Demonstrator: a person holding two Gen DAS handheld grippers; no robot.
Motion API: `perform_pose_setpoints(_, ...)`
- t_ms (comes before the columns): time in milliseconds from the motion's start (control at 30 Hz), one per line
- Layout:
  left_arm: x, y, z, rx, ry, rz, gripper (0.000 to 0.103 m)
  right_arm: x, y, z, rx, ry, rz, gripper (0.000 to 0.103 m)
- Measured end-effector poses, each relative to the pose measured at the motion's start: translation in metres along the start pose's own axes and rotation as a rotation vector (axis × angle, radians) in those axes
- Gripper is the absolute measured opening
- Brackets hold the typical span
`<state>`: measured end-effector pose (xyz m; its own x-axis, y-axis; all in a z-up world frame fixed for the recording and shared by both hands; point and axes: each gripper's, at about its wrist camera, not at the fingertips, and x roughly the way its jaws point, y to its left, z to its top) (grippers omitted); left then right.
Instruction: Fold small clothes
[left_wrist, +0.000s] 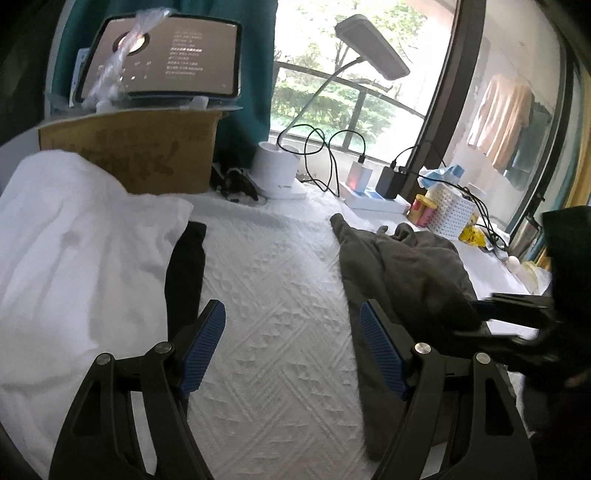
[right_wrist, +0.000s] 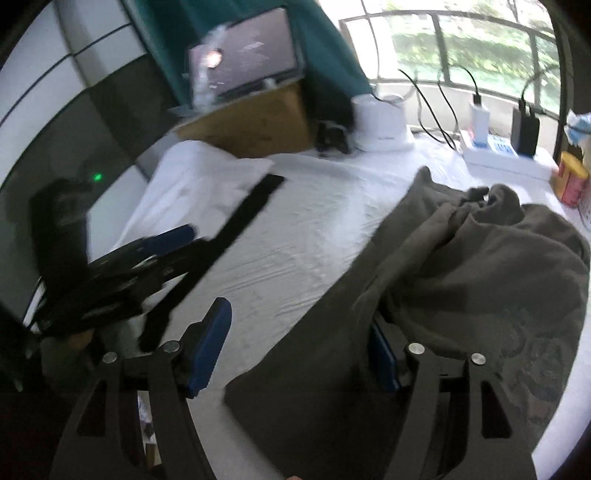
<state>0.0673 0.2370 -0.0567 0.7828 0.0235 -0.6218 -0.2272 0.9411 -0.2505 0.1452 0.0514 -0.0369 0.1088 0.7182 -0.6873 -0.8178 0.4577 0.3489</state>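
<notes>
One white garment (left_wrist: 74, 240), one grey garment (left_wrist: 406, 266), one black sock (left_wrist: 186, 266), one cardboard box (left_wrist: 147, 155)

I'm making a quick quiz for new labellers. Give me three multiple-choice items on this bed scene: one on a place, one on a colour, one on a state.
1. What does the tablet stand on?
A. cardboard box
B. pillow
C. windowsill

2. What colour is the crumpled garment on the bedsheet?
A. red
B. grey-brown
C. white

3. How do the left tongs stand?
A. shut on a sock
B. shut on nothing
C. open over bare sheet

Answers: 1 A, the tablet rests atop the cardboard box. 2 B, the cloth is dull grey-brown against the white sheet. 3 C, the blue pads are wide apart with only sheet between them.
</notes>
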Motion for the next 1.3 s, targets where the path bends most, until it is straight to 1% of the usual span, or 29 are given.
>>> perform_pose_setpoints(100,0.003,-0.009,0.004,0.022,0.005,0.002,0.078,-0.023,0.001,-0.007,-0.01,-0.023,0.006,0.071)
perform_pose_setpoints(233,0.007,-0.031,0.013,0.055,0.008,-0.013,0.078,-0.05,-0.017,-0.018,0.038,-0.042,0.01,0.071)
perform_pose_setpoints(400,0.012,-0.076,0.023,0.131,0.006,-0.066,0.078,-0.082,-0.052,-0.035,0.116,-0.105,-0.036,0.071)
perform_pose_setpoints(533,0.017,-0.116,0.03,0.19,0.011,-0.12,0.078,-0.096,-0.088,-0.05,0.191,-0.123,-0.111,0.071)
perform_pose_setpoints(667,0.028,-0.169,0.028,0.307,0.045,-0.196,0.078,-0.104,-0.119,-0.065,0.254,-0.135,-0.166,0.071)
perform_pose_setpoints(733,0.037,-0.195,0.022,0.385,0.075,-0.217,0.078,-0.109,-0.132,-0.073,0.27,-0.137,-0.203,0.071)
perform_pose_setpoints(767,0.043,-0.211,0.016,0.448,0.105,-0.219,0.078,-0.111,-0.138,-0.076,0.282,-0.137,-0.215,0.071)
perform_pose_setpoints(800,0.049,-0.221,0.01,0.489,0.131,-0.214,0.078,-0.114,-0.143,-0.079,0.293,-0.138,-0.222,0.071)
perform_pose_setpoints(833,0.055,-0.229,0.005,0.523,0.161,-0.214,0.078,-0.117,-0.149,-0.083,0.31,-0.141,-0.229,0.071)
perform_pose_setpoints(867,0.064,-0.238,-0.003,0.571,0.207,-0.22,0.078,-0.121,-0.155,-0.087,0.329,-0.146,-0.236,0.071)
perform_pose_setpoints(933,0.077,-0.244,-0.014,0.616,0.261,-0.215,0.078,-0.128,-0.164,-0.094,0.351,-0.155,-0.251,0.071)
perform_pose_setpoints(967,0.086,-0.244,-0.021,0.635,0.297,-0.197,0.075,-0.132,-0.168,-0.098,0.361,-0.159,-0.26,0.071)
perform_pose_setpoints(1000,0.092,-0.242,-0.025,0.641,0.321,-0.19,0.068,-0.135,-0.173,-0.102,0.373,-0.162,-0.268,0.071)
perform_pose_setpoints(1033,0.096,-0.239,-0.028,0.639,0.345,-0.19,0.045,-0.138,-0.176,-0.106,0.386,-0.164,-0.273,0.071)
perform_pose_setpoints(1067,0.101,-0.236,-0.029,0.63,0.377,-0.186,0.032,-0.14,-0.179,-0.11,0.399,-0.165,-0.277,0.071)
perform_pose_setpoints(1133,0.104,-0.231,-0.032,0.635,0.403,-0.19,0.03,-0.141,-0.185,-0.117,0.423,-0.161,-0.28,0.071)
perform_pose_setpoints(1167,0.101,-0.228,-0.035,0.646,0.412,-0.193,0.021,-0.141,-0.187,-0.12,0.431,-0.157,-0.28,0.071)
perform_pose_setpoints(1200,0.099,-0.227,-0.036,0.656,0.414,-0.193,0.015,-0.14,-0.188,-0.123,0.439,-0.151,-0.279,0.071)
perform_pose_setpoints(1267,0.09,-0.226,-0.036,0.671,0.393,-0.191,0.009,-0.138,-0.188,-0.126,0.443,-0.144,-0.275,0.071)
perform_pose_setpoints(1300,0.084,-0.224,-0.035,0.669,0.373,-0.192,0.009,-0.137,-0.187,-0.127,0.442,-0.139,-0.272,0.071)
